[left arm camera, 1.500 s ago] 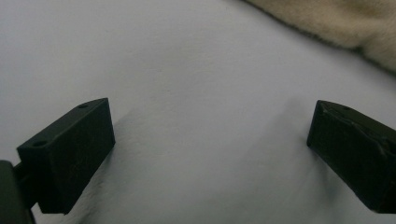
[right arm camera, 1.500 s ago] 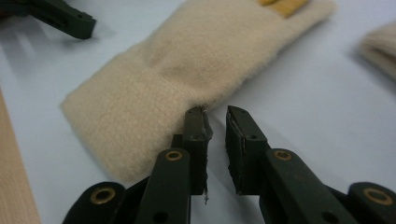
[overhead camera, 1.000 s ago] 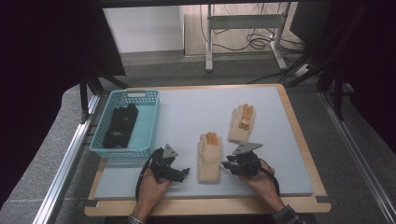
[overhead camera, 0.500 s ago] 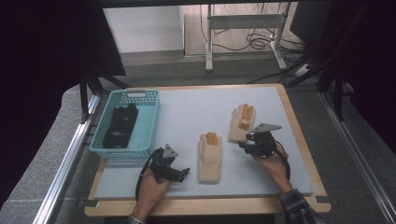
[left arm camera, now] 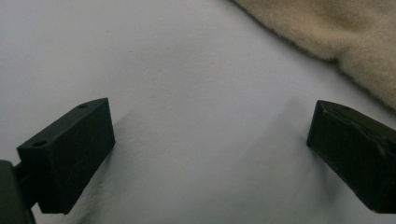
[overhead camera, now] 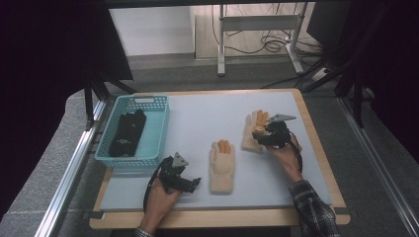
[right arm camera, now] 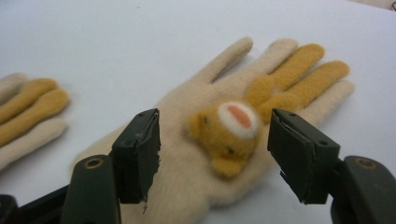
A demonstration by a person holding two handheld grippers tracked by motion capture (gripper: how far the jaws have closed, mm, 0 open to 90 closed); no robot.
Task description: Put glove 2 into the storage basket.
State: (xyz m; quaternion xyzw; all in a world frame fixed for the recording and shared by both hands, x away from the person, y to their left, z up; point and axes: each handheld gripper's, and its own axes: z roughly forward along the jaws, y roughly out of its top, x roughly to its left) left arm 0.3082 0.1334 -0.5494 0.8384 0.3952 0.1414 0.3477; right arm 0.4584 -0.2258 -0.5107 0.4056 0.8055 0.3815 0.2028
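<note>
On the pale table (overhead camera: 197, 118), right gripper (right arm camera: 212, 154) gapes wide over the bear glove (right arm camera: 233, 126); left gripper (left arm camera: 210, 154) seemingly rests wide.

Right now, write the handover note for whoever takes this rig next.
Left gripper: open, resting on the pale blue table mat beside the nearer cream knitted glove, holding nothing.
Right gripper: open, jaws astride the farther cream glove with the bear face, not closed on it.
Done: a pair of black gloves lies in the turquoise plastic basket.
Left: both cream gloves lie on the mat; probably grip each and bin it.
</note>
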